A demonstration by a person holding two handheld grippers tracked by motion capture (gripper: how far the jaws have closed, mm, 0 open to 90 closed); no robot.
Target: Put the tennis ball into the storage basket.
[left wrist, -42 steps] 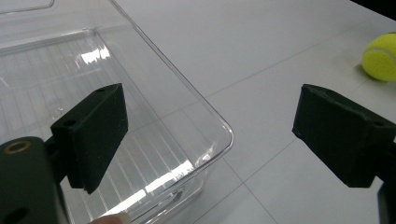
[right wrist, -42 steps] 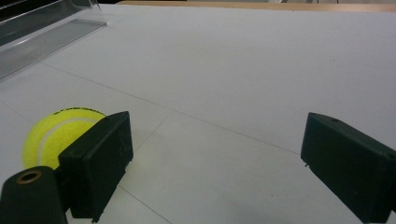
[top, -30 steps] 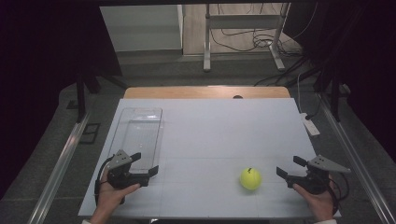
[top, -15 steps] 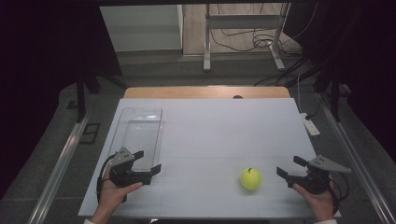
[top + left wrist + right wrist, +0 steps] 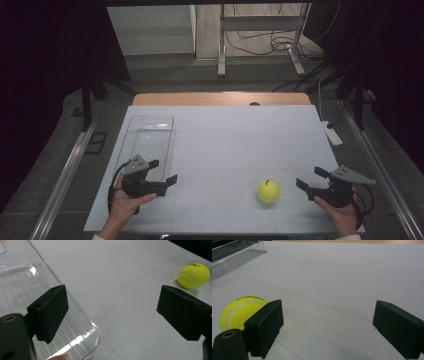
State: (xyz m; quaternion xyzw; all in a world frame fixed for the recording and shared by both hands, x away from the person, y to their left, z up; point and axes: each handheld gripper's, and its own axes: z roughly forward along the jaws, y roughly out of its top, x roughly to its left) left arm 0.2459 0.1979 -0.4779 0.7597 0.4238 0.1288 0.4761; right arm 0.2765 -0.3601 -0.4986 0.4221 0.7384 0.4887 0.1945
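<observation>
Tennis ball (image 5: 268, 191) sat on the bare worktop (image 5: 235, 135) near its front edge, right of centre, free on all sides, so either claw could get round it. My right claw (image 5: 306, 178) hung just beside it toward the front right corner, jaws spread wide and holding nothing, ball off to one side rather than between them. My left claw (image 5: 163, 171) was likewise wide open and empty at the front end of the clear tray (image 5: 150, 140) along the left edge, probably where the ball belonged.

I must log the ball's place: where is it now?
In the high view the ball lies on the table's near right part, just left of the right gripper and far right of the clear tray.
</observation>
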